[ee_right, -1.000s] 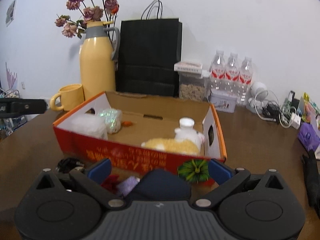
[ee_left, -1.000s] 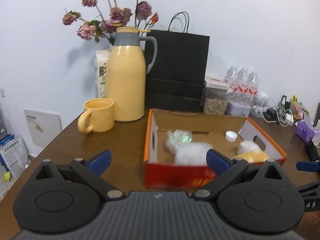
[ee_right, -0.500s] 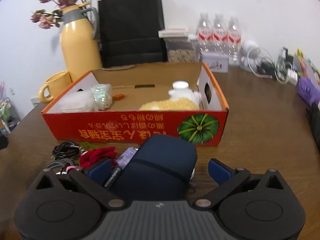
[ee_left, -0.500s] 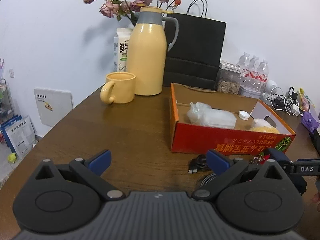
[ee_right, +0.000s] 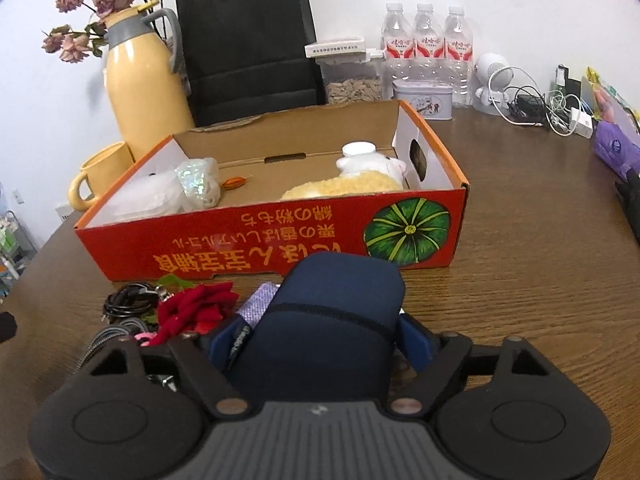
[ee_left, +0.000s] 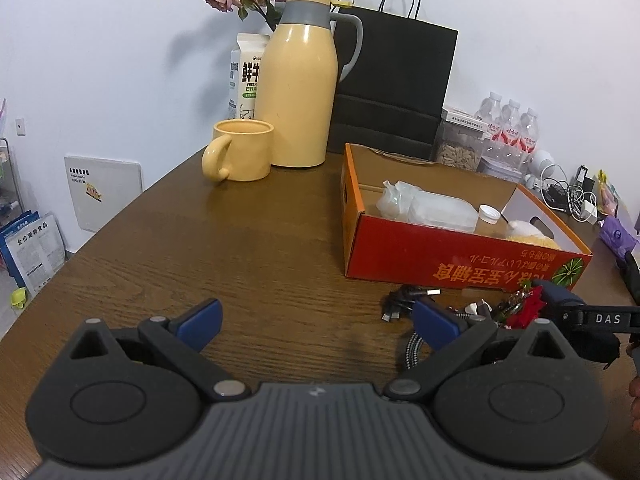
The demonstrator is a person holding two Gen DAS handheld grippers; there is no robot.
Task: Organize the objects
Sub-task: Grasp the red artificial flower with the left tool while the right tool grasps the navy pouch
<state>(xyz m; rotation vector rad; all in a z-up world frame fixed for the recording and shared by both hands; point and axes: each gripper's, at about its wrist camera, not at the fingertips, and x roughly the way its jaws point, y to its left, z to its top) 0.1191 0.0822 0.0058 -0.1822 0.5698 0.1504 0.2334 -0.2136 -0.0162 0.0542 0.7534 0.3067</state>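
Both right fingers (ee_right: 416,340) have just closed against the navy pouch (ee_right: 332,320); left fingers (ee_left: 200,318) wide.

The bench (ee_left: 248,248) is dark brown wood with a visible grain. An open red cardboard box (ee_right: 280,240) sits on it, printed side facing the cameras (the lettering reads upside down). Just in front of the box lie a navy pouch (ee_right: 332,320), a red fabric flower (ee_right: 196,304) and a tangle of black cables (ee_right: 128,304). Behind the box stand a yellow thermos jug (ee_left: 298,100), a yellow mug (ee_left: 240,156) beside it, a milk carton (ee_left: 246,74), a black paper bag (ee_left: 394,84), a clear container of seeds (ee_right: 352,80), three water bottles (ee_right: 426,44) and a small tin (ee_right: 422,98). White chargers and cords (ee_right: 540,108) pile near the far right edge.
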